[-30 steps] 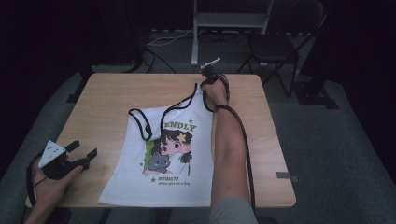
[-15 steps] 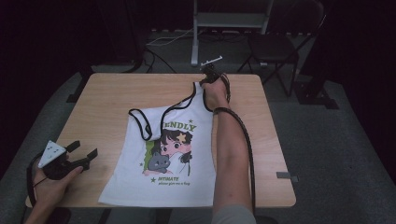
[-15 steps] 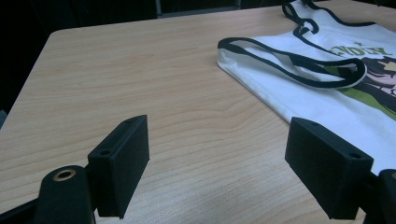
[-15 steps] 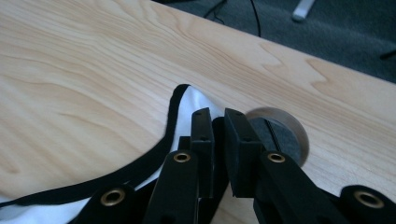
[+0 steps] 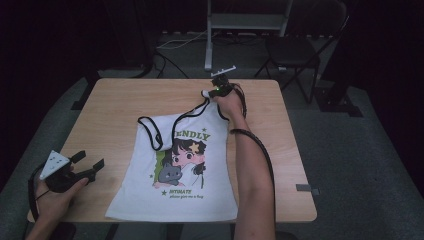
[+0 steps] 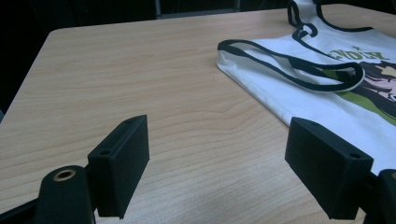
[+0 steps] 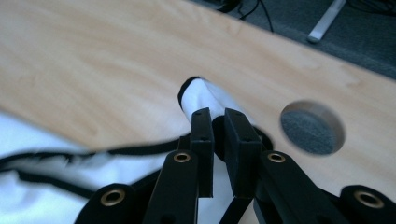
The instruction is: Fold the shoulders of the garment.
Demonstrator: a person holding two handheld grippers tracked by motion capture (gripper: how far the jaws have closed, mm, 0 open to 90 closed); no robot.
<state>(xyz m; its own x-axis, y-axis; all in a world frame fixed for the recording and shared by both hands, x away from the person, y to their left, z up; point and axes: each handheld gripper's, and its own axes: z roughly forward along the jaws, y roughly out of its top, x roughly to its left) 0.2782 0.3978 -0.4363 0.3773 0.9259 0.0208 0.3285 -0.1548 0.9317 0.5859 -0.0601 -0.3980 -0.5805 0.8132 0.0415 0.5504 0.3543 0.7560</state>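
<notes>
Shirt [image 5: 177,170] fabric is pinched at one shoulder strap [image 7: 201,95] between the jaws of the right gripper [image 7: 218,135], which stand nearly together with only the white cloth and its black trim between them. In the right gripper view the strap's end pokes out past the jaw tips as a small white fold, just beside a round hole [image 7: 312,127] cut in the table [image 7: 93,56]. From that grip the strap runs back toward the body of the shirt, which lies flat and face up in the middle of the table with its printed cartoon figure showing and its bottom hem at the near edge.

The left gripper [image 6: 217,158] has its jaws spread wide with nothing between them; bare wood lies under and ahead of it, and the shirt's other strap [image 6: 289,63] and side edge lie off toward its right jaw, apart from it.

In the high view the right gripper [image 5: 220,87] sits near the far edge of the table, with a band of bare wood to either side of it. The right forearm stretches long and straight over the shirt's right side, cable trailing along it. The left gripper [image 5: 75,167] is held low at the near left corner, its hand resting by the table edge, well apart from the shirt, with open wood between them.
</notes>
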